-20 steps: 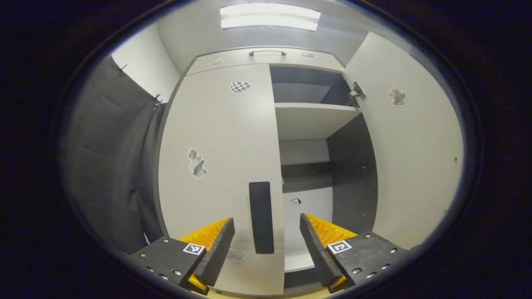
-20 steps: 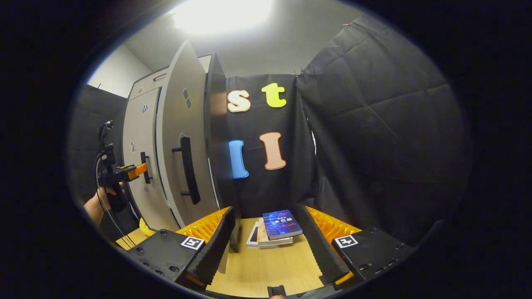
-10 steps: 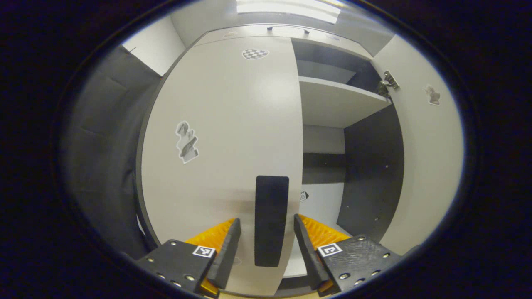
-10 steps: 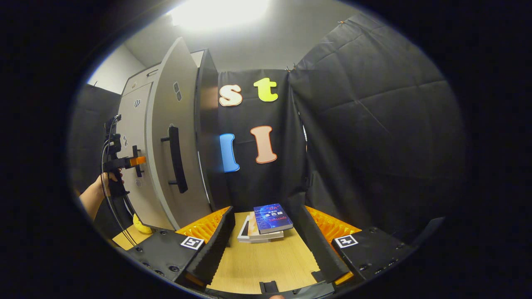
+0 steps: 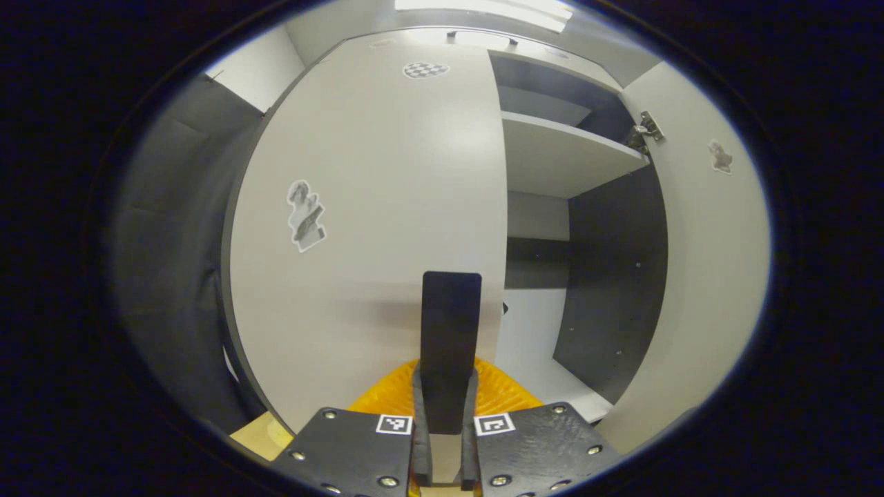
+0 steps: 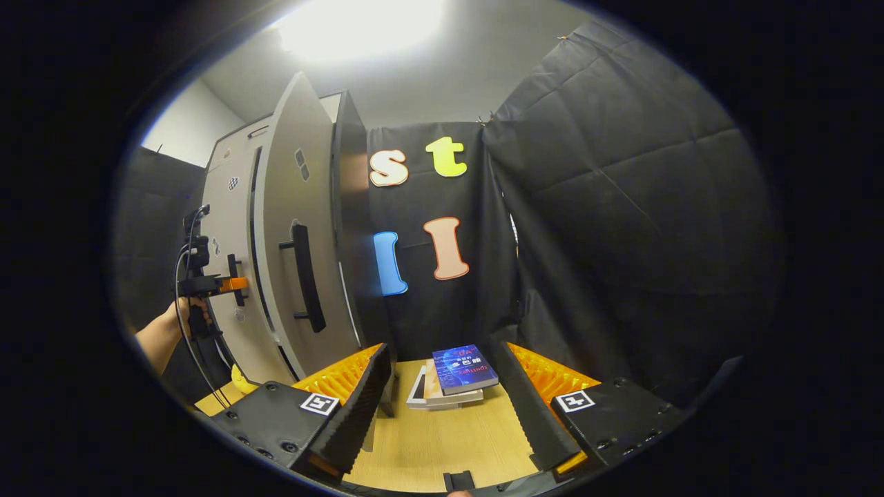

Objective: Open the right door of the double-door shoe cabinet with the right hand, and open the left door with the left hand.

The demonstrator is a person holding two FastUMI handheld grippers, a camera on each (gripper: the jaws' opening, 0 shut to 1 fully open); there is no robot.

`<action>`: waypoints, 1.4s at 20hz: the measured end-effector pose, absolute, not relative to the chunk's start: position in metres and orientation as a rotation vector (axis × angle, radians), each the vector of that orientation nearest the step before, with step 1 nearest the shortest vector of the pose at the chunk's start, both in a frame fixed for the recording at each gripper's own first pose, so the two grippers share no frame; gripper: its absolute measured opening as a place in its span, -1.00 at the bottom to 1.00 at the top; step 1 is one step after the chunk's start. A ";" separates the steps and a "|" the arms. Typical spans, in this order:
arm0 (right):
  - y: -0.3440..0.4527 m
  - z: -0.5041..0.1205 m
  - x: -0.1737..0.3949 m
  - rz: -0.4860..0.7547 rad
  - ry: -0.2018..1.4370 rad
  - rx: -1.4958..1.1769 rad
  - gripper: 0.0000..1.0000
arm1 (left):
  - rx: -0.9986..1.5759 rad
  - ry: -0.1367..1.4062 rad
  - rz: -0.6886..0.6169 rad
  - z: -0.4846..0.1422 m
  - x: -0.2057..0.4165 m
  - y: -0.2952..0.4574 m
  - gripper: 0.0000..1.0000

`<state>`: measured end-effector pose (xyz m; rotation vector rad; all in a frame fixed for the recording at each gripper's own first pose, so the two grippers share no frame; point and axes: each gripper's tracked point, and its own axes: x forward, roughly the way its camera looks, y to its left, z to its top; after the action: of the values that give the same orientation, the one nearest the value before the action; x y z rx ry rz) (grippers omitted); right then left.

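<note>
The left hand-held gripper (image 5: 445, 442) clamps the black handle (image 5: 449, 348) of the closed left door (image 5: 373, 207); the right hand-held gripper (image 6: 445, 407) gapes over the counter (image 6: 442, 442), books (image 6: 456, 376) ahead, open right door (image 6: 297, 228) to its left.

You see the left door (image 5: 387, 207) as a smooth, matt pale-grey panel with a faint sheen, carrying a matt black handle (image 5: 449, 345). Your left gripper (image 5: 445, 442) has ribbed orange plastic behind matt black fingers. Glossy-covered books (image 6: 456, 376) lie on a light wood-grain table (image 6: 442, 442).
</note>
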<state>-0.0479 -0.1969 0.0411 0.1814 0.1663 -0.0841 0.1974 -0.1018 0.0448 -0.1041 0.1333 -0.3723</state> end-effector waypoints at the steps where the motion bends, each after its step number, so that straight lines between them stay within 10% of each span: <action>1: -0.193 0.039 -0.046 -0.074 0.174 0.169 0.96 | -0.099 0.127 -0.366 0.046 0.196 -0.100 -0.65; 28: -0.040 0.043 -0.026 0.175 0.154 0.072 0.96 | -0.233 0.065 -0.424 0.064 0.190 -0.087 -0.86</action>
<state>-0.0256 -0.0401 0.0426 0.0721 0.1543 0.1752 0.1896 -0.0865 0.0642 -0.2331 0.0652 -0.4244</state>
